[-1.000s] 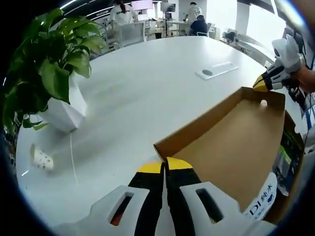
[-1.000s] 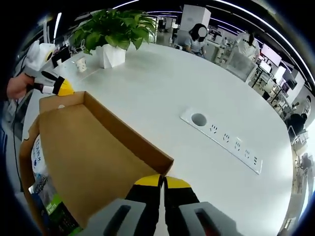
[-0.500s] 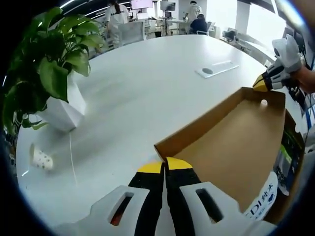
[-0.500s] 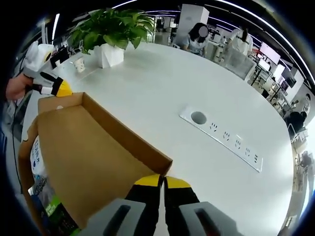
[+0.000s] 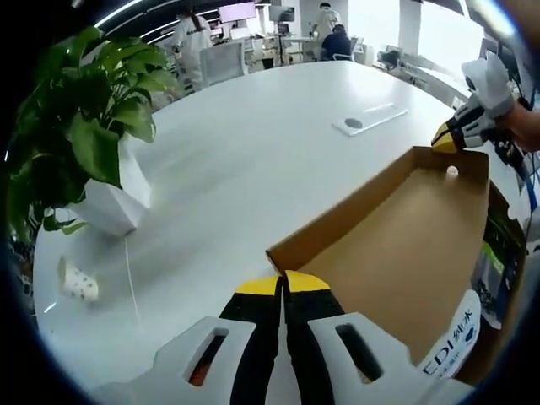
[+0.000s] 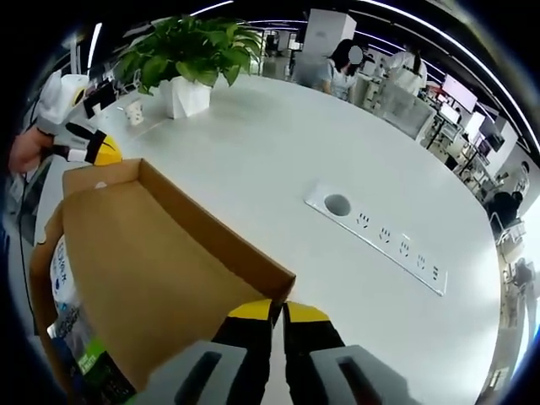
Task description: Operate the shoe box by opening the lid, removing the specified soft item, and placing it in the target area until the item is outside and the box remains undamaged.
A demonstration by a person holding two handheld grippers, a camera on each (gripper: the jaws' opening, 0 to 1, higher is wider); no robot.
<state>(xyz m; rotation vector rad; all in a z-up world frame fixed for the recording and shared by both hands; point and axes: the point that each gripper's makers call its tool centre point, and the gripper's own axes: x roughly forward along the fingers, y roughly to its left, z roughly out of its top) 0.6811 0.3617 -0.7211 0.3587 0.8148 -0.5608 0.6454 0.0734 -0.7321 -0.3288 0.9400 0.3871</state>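
On a round white table [image 5: 253, 160] in an open office, the left gripper [image 5: 283, 285] and right gripper [image 6: 280, 310], each clenched, pinch the brown cardboard lid [image 5: 405, 245] corners at 6 o'clock.

- Both views are bright and evenly lit; ceiling strip lights [image 6: 228, 7] streak across at 12 o'clock.
- The white tabletop [image 5: 253, 160] glares softly, brightest toward 1 o'clock in the left gripper view, where windows wash out.
- Shadows are faint: a pale one beside the plant pot [image 5: 114, 202] at 9 o'clock.
- Fisheye bending curves the tabletop's edge and squeezes things near the rim.
- The distant background is soft; the near claw [image 6: 272, 314] at 6 o'clock is slightly blurred.
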